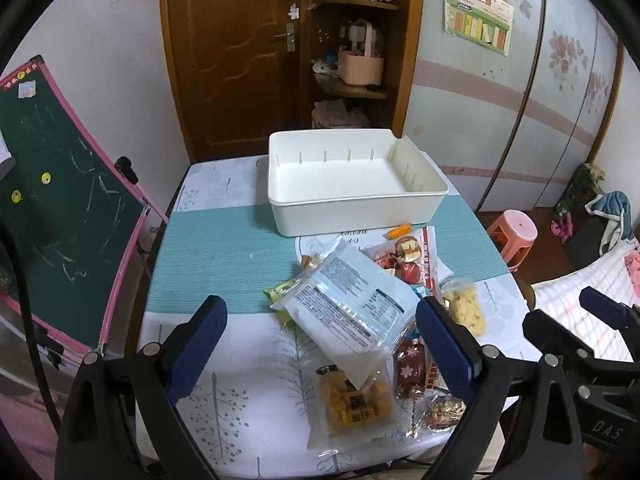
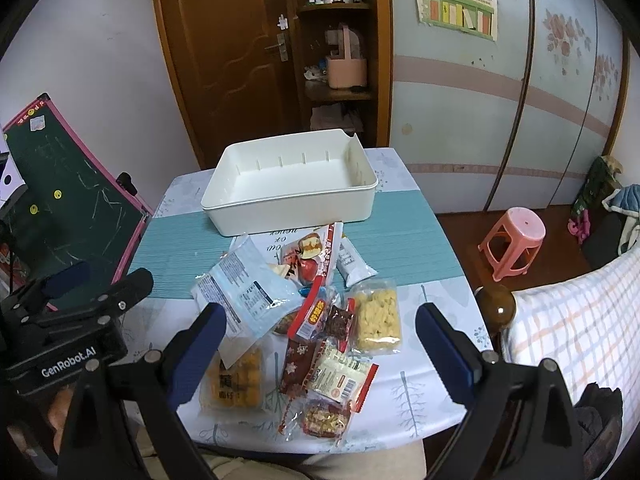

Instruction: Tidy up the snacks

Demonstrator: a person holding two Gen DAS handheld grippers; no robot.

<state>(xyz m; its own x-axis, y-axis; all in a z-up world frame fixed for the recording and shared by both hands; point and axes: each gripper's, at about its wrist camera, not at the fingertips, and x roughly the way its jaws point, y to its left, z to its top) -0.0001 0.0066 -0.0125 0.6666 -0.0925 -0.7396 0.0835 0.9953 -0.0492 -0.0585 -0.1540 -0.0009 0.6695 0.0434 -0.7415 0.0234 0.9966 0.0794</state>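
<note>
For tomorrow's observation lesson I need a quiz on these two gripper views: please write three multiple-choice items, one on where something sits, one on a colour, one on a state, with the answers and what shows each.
1. Where does the white bin stand relative to the snack pile?
A. Beyond the pile, on the far part of the table
B. On the floor
C. On top of the pile

2. What colour is the stool on the floor?
A. Green
B. Pink
C. Black

3. What is the state of the bin?
A. Full of snacks
B. Covered with a lid
C. Empty and open on top

Answers:
1. A, since the bin sits on the table behind the packets.
2. B, as the right wrist view shows a pink plastic stool.
3. C, because its bare white floor shows and every packet lies outside; the left gripper and right gripper are both open, holding nothing.
</note>
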